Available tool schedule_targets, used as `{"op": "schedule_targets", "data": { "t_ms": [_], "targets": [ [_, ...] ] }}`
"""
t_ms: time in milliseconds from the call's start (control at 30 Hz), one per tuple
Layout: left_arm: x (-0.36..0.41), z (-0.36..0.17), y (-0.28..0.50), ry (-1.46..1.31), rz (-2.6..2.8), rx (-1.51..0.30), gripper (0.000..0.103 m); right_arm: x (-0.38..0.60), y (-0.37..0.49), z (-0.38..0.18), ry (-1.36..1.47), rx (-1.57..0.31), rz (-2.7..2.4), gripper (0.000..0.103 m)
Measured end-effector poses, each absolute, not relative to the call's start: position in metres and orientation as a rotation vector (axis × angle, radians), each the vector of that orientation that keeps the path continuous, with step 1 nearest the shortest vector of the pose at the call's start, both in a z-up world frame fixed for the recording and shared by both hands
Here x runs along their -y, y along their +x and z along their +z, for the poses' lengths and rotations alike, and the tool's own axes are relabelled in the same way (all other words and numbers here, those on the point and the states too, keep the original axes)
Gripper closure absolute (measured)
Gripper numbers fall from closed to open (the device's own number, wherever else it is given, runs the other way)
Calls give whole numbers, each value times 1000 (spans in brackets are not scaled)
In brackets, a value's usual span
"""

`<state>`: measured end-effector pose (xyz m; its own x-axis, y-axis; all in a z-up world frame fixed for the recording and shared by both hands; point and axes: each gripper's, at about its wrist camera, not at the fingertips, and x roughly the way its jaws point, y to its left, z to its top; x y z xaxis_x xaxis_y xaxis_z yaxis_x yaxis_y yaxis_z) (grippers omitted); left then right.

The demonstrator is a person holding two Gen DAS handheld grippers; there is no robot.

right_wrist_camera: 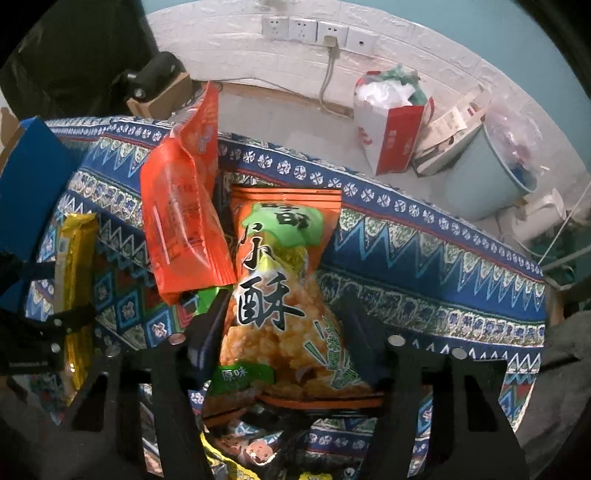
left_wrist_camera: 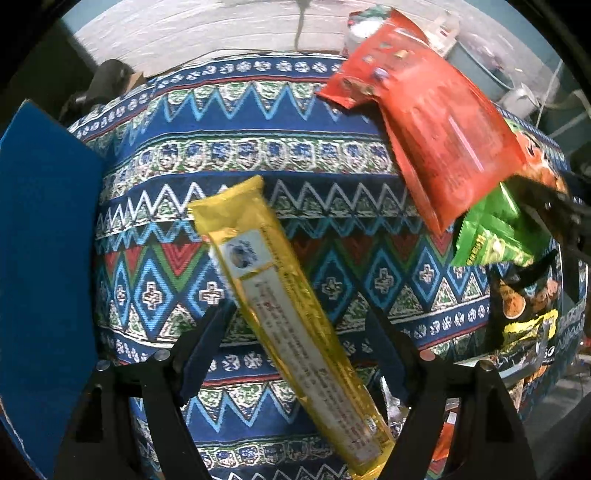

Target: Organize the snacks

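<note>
My left jaws (left_wrist_camera: 299,314) stand apart, pointing down over the bench, with the long yellow wafer pack (left_wrist_camera: 291,325) lying diagonally between them. I see a gap on both sides, so the pads are not pressing it. The pack lies flat on the patterned blue tablecloth (left_wrist_camera: 236,155), its sealed end toward the far side and its near end running under my right finger.

My right jaws (right_wrist_camera: 284,314) straddle the orange rice-cracker bag (right_wrist_camera: 284,302), which has a green patch at its top and big black lettering. The left finger (right_wrist_camera: 210,325) sits right at the bag's edge and the right finger (right_wrist_camera: 365,332) is against its other side. I cannot tell whether they actually clamp it.

A red-orange snack bag (right_wrist_camera: 184,221) leans over the cracker bag's left side, its upper end sticking up. A green packet (right_wrist_camera: 207,295) peeks out beneath it. In the left wrist view this pile sits at far right: red-orange bag on top, green packet below, and a black-and-yellow snack bag (left_wrist_camera: 524,314) nearer.

A blue box (left_wrist_camera: 44,258) stands at the left edge of the bench.

Beyond the bench: a white brick wall with sockets (right_wrist_camera: 306,31), a red-and-white paper bag (right_wrist_camera: 391,133), and a light-blue bin (right_wrist_camera: 487,170).
</note>
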<state>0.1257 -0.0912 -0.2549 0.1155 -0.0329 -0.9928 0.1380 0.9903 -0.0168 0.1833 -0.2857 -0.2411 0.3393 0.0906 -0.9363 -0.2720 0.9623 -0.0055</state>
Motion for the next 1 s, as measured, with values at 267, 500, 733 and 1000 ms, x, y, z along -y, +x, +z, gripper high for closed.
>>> {"op": "schedule_targets", "data": {
  "t_ms": [267,500,733,1000],
  "targets": [
    [107,-255,105,118,-182,-1428,56,285,175,-235,-180,-1179,223,65],
    [112,-244,87,158,-228,-1393,75,288,165,-218,-159,-1117,188,67],
    [102,-221,80,158,-228,-1350,75,291,153,-196,-135,-1055,164,67],
    [91,-186,71,188,-222,-1257,75,284,138,-176,-127,-1001,177,67]
  ]
}}
